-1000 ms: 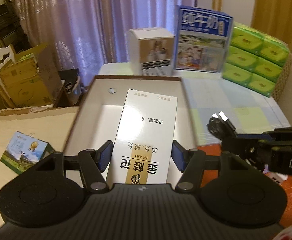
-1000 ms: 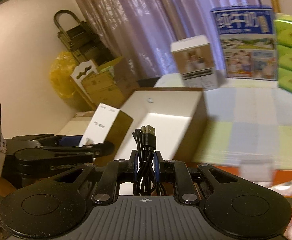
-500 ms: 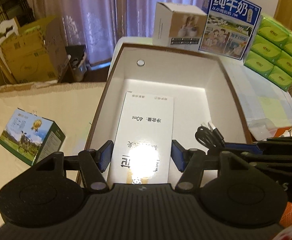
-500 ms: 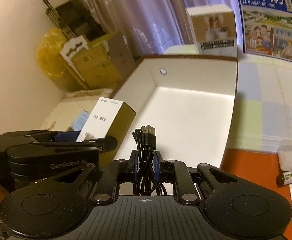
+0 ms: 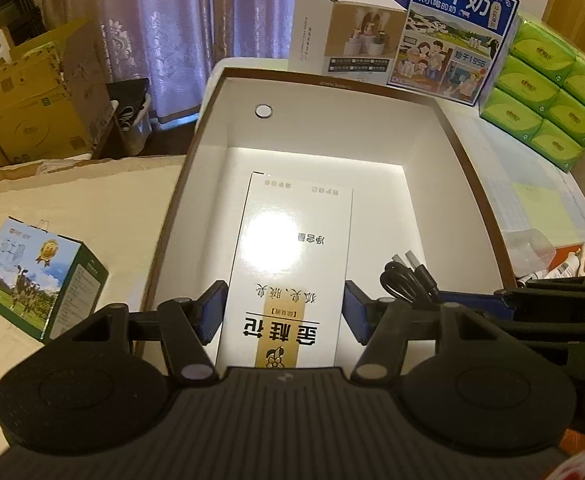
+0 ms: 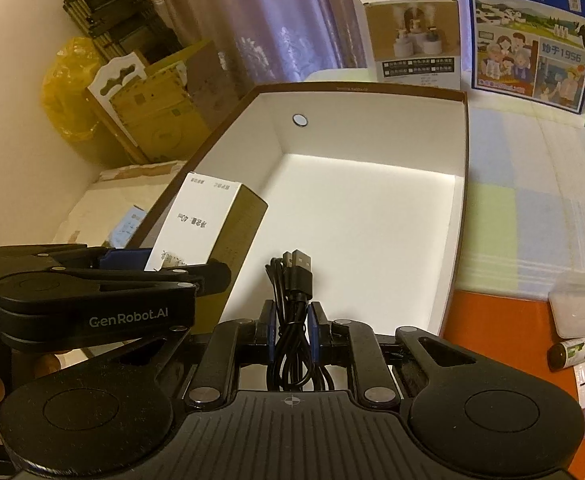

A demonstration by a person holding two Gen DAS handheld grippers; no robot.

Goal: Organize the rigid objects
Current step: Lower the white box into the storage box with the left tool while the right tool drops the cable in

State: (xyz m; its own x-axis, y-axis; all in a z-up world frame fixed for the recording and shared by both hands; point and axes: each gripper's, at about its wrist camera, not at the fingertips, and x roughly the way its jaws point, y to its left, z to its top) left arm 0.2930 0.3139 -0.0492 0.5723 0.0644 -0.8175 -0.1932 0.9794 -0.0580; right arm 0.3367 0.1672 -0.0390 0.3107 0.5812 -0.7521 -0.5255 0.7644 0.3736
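- Left wrist view: the tall white carton (image 5: pixel 288 276) sits clamped between the blue pads of the left tongs (image 5: pixel 284 314), held over the open white storage box (image 5: pixel 468 184).
- The right tongs (image 6: pixel 291 330) are squeezed tight on a coiled black USB cable (image 6: pixel 292 292), also above the box interior.
- Behind the box stand a small white product box (image 5: pixel 344 36), a blue milk carton (image 5: pixel 452 32) and green tissue packs (image 5: pixel 548 100).

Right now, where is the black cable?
The cable is pinched in the right gripper, over the near end of the big white box, right of the carton in the left gripper.
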